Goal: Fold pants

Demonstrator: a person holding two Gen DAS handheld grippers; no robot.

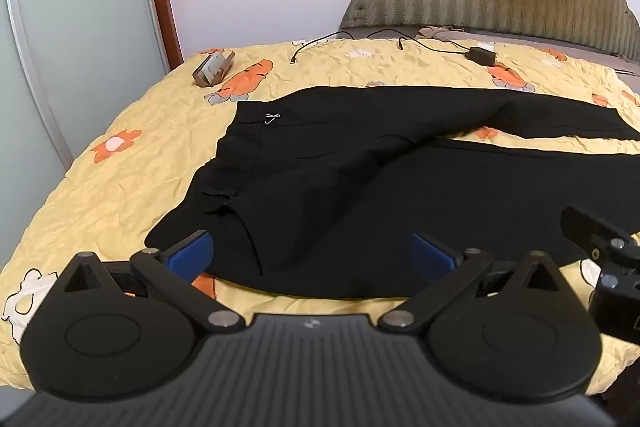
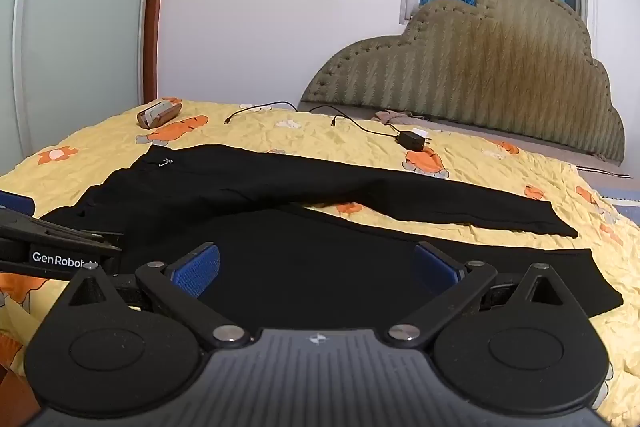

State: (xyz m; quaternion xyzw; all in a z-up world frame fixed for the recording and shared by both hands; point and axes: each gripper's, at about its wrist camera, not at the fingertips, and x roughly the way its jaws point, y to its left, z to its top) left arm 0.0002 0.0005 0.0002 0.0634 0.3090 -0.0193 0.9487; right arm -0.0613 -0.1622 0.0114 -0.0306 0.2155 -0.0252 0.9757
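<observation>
Black pants [image 1: 360, 187] lie spread flat on a yellow quilt [image 1: 120, 179] with orange prints, waistband to the left, both legs running right and slightly parted. Left gripper [image 1: 313, 253] hangs over the near edge of the pants by the waist, jaws spread to full width, nothing between the blue pads [image 1: 192, 253]. Right gripper [image 2: 316, 265] hangs over the near leg, jaws likewise fully apart and empty. Far side: a black charger [image 2: 412, 140] with cable, a brown case [image 2: 158, 113], a padded headboard [image 2: 480, 79].
</observation>
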